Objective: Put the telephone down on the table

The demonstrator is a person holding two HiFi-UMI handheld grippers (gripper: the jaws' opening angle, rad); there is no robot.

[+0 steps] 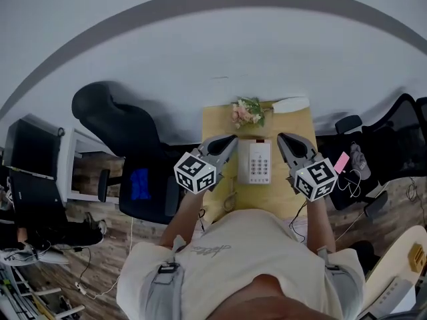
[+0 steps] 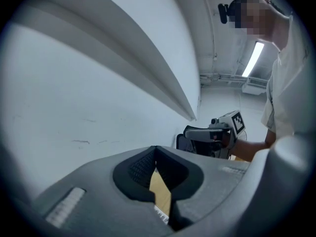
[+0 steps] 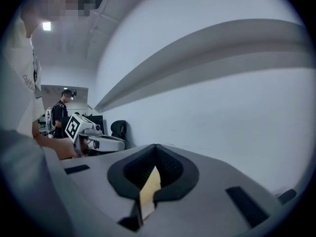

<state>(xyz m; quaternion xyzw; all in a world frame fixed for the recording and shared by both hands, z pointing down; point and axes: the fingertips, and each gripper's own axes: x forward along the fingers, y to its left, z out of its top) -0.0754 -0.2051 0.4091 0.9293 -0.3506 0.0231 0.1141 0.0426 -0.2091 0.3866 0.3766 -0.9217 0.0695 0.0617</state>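
The white telephone (image 1: 255, 162) lies flat on the small wooden table (image 1: 220, 122), handset in its cradle. My left gripper (image 1: 229, 141) hovers above the table's left side, shut and empty, its tip just left of the phone. Right of the phone my right gripper (image 1: 285, 139) is held up the same way, also shut with nothing in it. In the left gripper view the closed jaws (image 2: 155, 150) point at the white wall, and the right gripper (image 2: 217, 132) shows beyond them. In the right gripper view the jaws (image 3: 155, 147) are closed too, with the left gripper (image 3: 91, 135) off to the side.
A bunch of pink flowers (image 1: 247, 112) lies at the table's far end by the wall. A black office chair (image 1: 127, 122) and a blue-seated chair (image 1: 139, 185) stand to the left, more chairs (image 1: 373, 145) to the right. Another person (image 3: 61, 113) stands in the background.
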